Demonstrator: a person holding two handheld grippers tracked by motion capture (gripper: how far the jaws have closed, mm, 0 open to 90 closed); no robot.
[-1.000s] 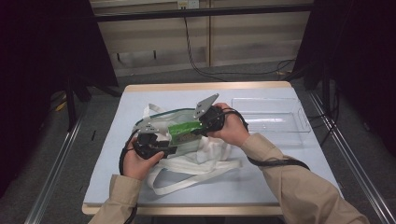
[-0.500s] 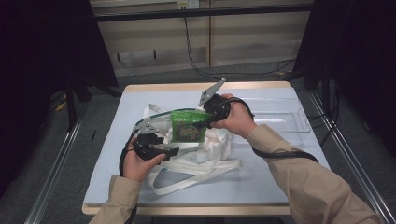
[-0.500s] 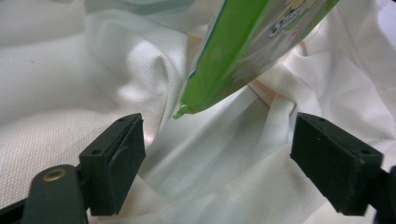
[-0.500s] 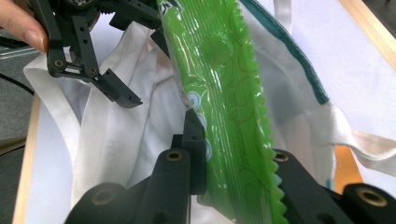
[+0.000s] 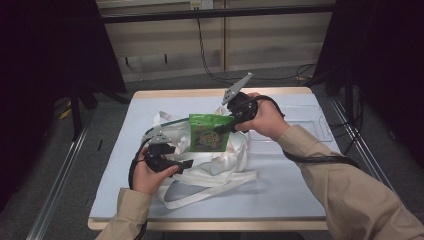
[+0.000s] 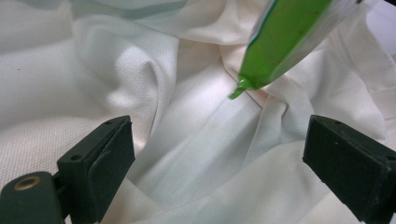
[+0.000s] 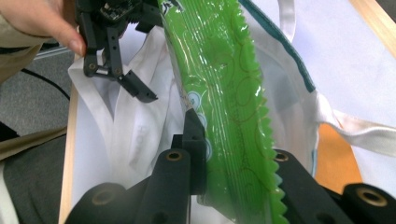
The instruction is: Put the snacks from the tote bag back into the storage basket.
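Note:
A green snack packet (image 5: pixel 208 132) hangs above a crumpled white cloth bag (image 5: pixel 220 160) on the table, and my right gripper (image 5: pixel 222 129) is shut on its edge. In the right gripper view the packet (image 7: pixel 224 93) runs up between the black jaws, serrated edge to the right. My left gripper (image 5: pixel 187 164) is open at the bag's left side, over the white cloth (image 6: pixel 187 140). The packet's lower corner (image 6: pixel 243 86) dangles just beyond its two spread pads (image 6: pixel 102 158). The left gripper (image 7: pixel 123 70) also appears far off in the right gripper view.
The table has a pale blue top (image 5: pixel 280 195) with a wooden rim. A clear plastic tray (image 5: pixel 310 125) lies at the back right behind the right hand. The bag's long white straps (image 5: pixel 210 187) trail toward the front edge.
The right gripper has lifted the green packet up and to the right, out of the bag. The left gripper stayed low at the bag's left side.

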